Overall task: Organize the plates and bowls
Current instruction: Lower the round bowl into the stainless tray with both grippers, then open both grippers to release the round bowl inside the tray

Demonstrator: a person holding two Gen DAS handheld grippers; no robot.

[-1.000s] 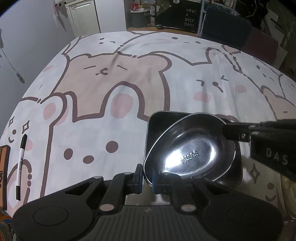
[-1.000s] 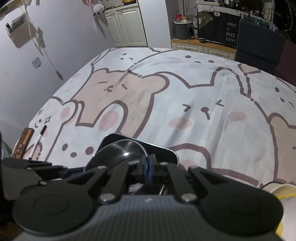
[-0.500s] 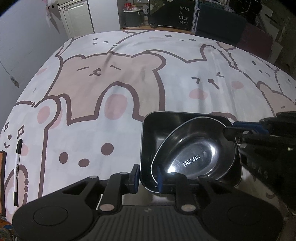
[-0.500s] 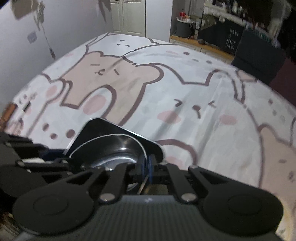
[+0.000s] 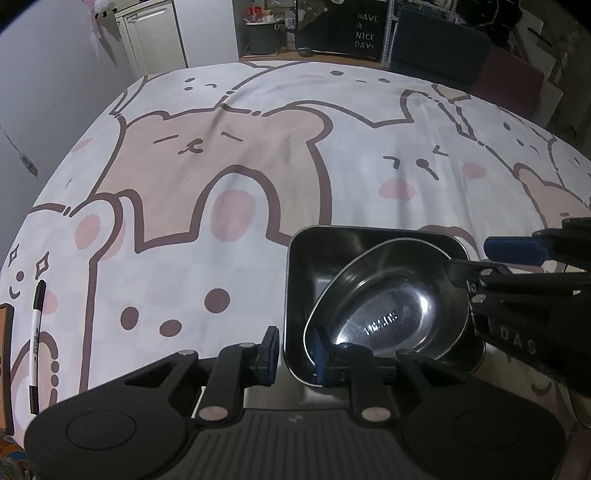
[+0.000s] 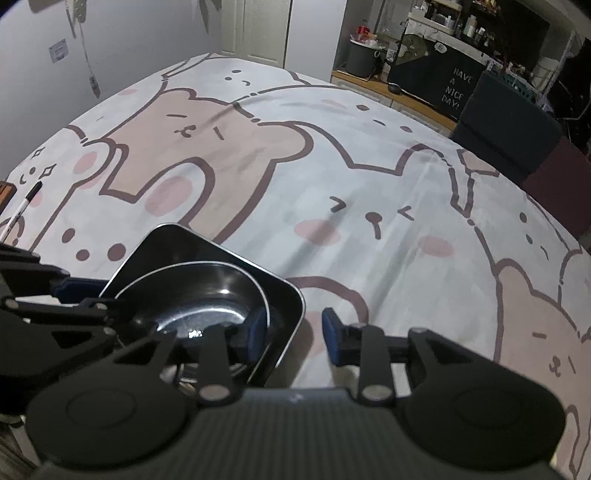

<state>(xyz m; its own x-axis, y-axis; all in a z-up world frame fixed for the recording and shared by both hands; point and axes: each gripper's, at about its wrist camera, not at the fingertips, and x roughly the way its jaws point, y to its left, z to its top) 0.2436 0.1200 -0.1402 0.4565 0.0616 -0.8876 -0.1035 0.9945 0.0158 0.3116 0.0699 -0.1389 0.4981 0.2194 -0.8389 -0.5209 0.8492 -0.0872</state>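
A round steel bowl (image 5: 388, 314) lies tilted inside a square steel dish (image 5: 317, 258) on the bear-print tablecloth (image 5: 221, 166). My left gripper (image 5: 295, 350) is open, its jaws astride the near edge of both. My right gripper (image 6: 293, 334) is open too, one finger inside the dish and one outside its right wall. The bowl (image 6: 207, 295) and square dish (image 6: 284, 295) show at lower left in the right wrist view. The right gripper also shows at the right edge of the left wrist view (image 5: 517, 258).
A black-and-white marker pen (image 5: 37, 332) and an orange-brown object (image 5: 5, 365) lie at the table's left edge. A dark chair (image 6: 506, 122) and a "Have a nice day" board (image 5: 364, 31) stand beyond the far edge. A wall runs along the left.
Both grippers have opened and let go of the bowl's rim. The bowl has dropped lower into the square dish. The right wrist view has swung to the right.
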